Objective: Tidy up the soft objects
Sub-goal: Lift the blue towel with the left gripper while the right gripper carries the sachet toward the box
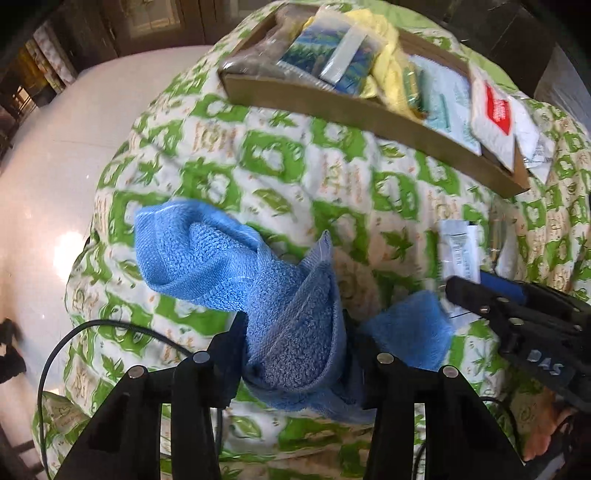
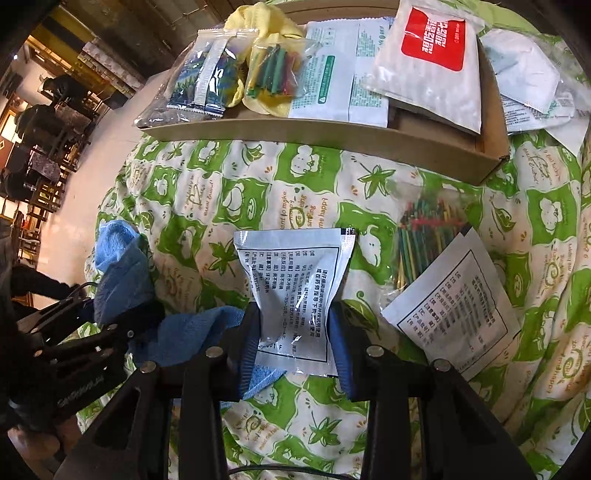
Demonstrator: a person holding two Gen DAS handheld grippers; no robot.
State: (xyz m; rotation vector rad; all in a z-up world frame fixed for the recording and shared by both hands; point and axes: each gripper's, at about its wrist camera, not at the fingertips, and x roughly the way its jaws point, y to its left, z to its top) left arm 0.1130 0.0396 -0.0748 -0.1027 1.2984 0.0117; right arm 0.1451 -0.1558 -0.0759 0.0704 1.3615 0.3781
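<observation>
Left wrist view: rides the left gripper point(image 1: 291, 354), looks steeply down along its jaws, close over the green-print bedcover point(image 1: 295, 162). Right wrist view: same on the right gripper point(image 2: 295, 343), same cover. Shared: blue towel point(image 1: 236, 266) point(image 2: 122, 266), cardboard tray point(image 1: 332, 107) point(image 2: 332, 136) at far edge. Each view catches the other gripper at its side.

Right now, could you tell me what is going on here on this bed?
A person is sorting soft items with two handheld grippers. The left gripper is shut on a bunched blue towel, and the right gripper pinches a white printed sachet. Both hang over the green patterned quilt. The cardboard tray beyond already holds several packets and a yellow cloth.
</observation>
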